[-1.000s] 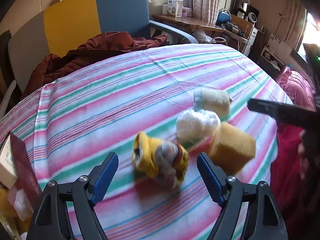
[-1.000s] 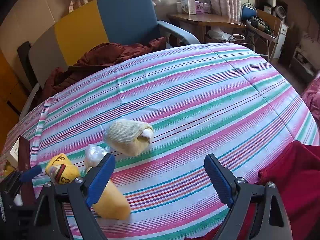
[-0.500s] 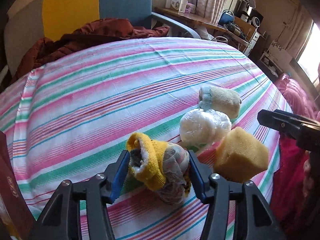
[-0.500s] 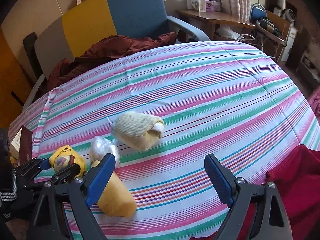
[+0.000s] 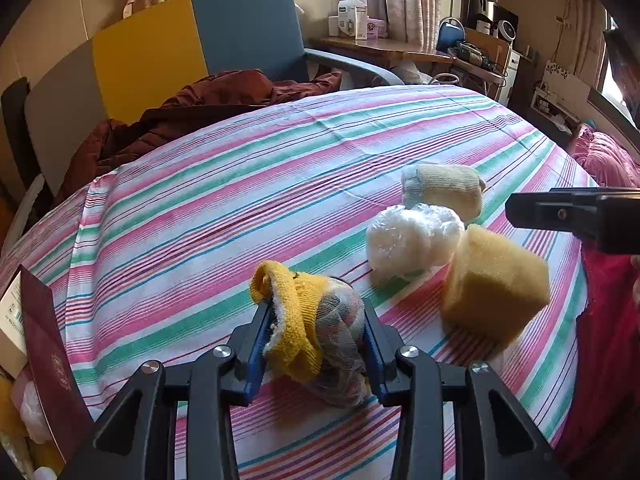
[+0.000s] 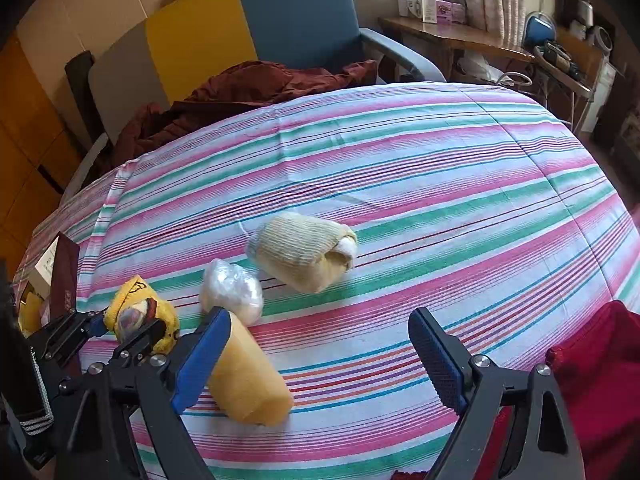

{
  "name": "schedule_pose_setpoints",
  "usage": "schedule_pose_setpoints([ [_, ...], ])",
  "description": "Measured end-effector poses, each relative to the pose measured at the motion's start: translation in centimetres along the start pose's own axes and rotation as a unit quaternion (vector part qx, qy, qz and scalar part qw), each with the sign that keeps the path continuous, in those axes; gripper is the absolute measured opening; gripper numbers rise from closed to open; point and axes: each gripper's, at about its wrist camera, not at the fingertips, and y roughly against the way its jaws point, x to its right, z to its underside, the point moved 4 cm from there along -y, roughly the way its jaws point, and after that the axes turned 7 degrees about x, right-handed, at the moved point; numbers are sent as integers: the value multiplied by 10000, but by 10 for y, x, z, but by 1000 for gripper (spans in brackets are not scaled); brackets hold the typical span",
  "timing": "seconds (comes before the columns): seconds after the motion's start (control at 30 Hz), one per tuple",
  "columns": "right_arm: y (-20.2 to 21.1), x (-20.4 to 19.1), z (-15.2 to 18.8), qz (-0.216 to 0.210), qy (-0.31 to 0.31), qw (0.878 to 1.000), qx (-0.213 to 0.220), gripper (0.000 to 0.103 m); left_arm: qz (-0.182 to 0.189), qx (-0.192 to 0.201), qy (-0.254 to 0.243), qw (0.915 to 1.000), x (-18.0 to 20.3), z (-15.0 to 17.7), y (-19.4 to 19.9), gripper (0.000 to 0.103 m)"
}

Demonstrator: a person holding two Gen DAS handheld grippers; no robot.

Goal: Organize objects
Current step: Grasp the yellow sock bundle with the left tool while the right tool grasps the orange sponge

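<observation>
Yellow knit, a rolled sock bundle [image 5: 308, 320] with a mesh-wrapped ball stuffed in its mouth, sits between the blue pads of my left gripper [image 5: 314, 340]. Jaws have just been closing; both pads now press its sides, so I hold it. Bundle is at the near edge of the striped bedsheet [image 5: 240, 184], pink, green and white bands.

Places taken from the sock bundle:
- White plastic-wrapped ball [image 5: 412, 236]: just beyond it and to the right, close by.
- Yellow sponge block [image 5: 494, 292]: to the right, touching the white ball, tilted on an edge.
- Cream rolled sock [image 5: 444, 190]: farther off behind the white ball, just beside it.
- Dark red booklet [image 5: 48, 360]: well to the left at the sheet's edge, standing in front of a small white box.
- Maroon jacket [image 5: 208, 108]: far side of the sheet, heaped against a blue and yellow chair [image 5: 192, 44].

Right gripper [image 6: 320, 356]: jaws stand wide apart, nothing between the pads. It hovers over the sheet; seen from its camera the sponge block [image 6: 248, 380] lies just beside its left finger [image 6: 202, 356], and whether they touch I cannot tell. From that side the sock bundle [image 6: 140, 312] shows clamped in the left gripper [image 6: 116, 328]. Red fabric [image 6: 596, 380] bunches at the near right edge of the sheet.
</observation>
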Motion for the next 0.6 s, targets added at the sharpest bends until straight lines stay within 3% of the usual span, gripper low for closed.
schedule_pose_setpoints([
  [0.4, 1, -5, 1, -121, 79, 9999, -48, 91, -92, -29, -31, 9999, 3, 2, -2, 41],
  [0.6, 6, -11, 1, -644, 81, 9978, -97, 90, -87, -77, -20, 9999, 2, 3, -4, 41],
])
